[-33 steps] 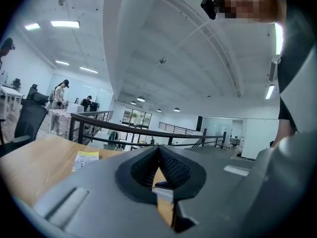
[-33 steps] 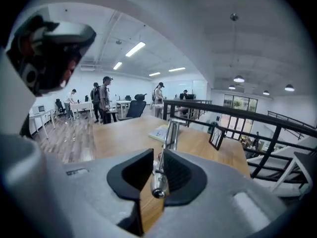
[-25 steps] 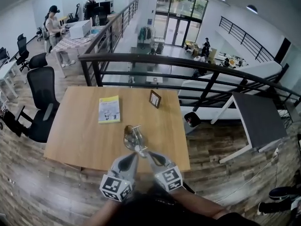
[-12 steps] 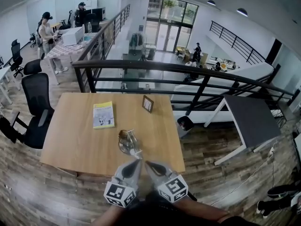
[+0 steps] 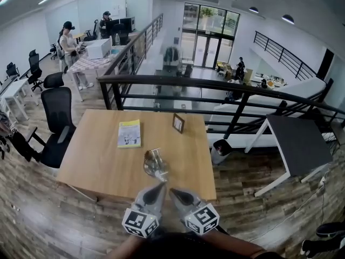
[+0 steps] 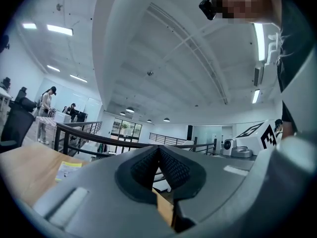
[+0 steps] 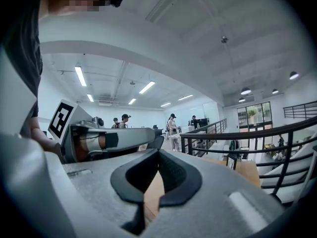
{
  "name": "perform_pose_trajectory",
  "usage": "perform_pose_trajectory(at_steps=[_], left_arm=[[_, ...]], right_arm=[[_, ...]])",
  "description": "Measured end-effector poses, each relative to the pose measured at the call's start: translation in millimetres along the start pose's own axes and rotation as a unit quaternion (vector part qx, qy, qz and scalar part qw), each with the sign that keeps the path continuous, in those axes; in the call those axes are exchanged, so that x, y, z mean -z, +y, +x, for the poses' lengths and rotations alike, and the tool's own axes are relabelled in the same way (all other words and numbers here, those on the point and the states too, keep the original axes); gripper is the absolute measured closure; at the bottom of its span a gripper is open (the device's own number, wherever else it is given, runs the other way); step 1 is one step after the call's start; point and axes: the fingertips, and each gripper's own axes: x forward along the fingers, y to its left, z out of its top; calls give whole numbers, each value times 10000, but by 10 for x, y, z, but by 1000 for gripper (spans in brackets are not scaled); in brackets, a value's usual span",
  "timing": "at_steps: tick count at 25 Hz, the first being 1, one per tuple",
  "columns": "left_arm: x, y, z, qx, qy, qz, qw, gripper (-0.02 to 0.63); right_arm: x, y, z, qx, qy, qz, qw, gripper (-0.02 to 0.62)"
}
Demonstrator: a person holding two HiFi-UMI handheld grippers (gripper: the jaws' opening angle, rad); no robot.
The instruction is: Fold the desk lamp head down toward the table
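Note:
The desk lamp point(image 5: 155, 163), small and shiny metal, sits low on the wooden table point(image 5: 97, 161) near its front middle; its joints are too small to make out. My left gripper point(image 5: 161, 185) and right gripper point(image 5: 173, 191) hover side by side over the table's near edge, just short of the lamp and not touching it. Both point level toward the far side. In the left gripper view the left gripper point(image 6: 158, 150) has its pads together with nothing between them. The right gripper point(image 7: 157, 153) looks the same in its own view. The lamp is hidden in both gripper views.
A yellow booklet point(image 5: 129, 133) lies on the table's far left and a small picture frame point(image 5: 178, 123) stands at the far middle. A black railing point(image 5: 215, 88) runs behind the table. A black office chair point(image 5: 56, 123) stands at the left, a grey desk point(image 5: 299, 144) at the right.
Both grippers have drawn back from the lamp toward the table's near edge and risen a little; a second ago their tips were at the lamp. The lamp stays put.

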Motion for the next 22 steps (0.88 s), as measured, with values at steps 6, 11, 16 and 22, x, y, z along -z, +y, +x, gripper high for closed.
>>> perform_pose_trajectory(at_steps=[6,11,16,22], left_arm=[[103,-720,-13,35,13,123,9999,604],[378,-1500,-236,-15,94,-13,10000,604],[676,-2082,-641,-201,185,-82,9996,604],[787,-2542,-1063,-423,219,-100,9988,604]], right_arm=[[95,42,-687,-95,-49,98,9999,592],[259,181,-1514,-118,-77,192,9997,592],[516,485,-2170,-309,-49,335,9989,592],[587,849,-2633,-523,-66,417,9977,592]])
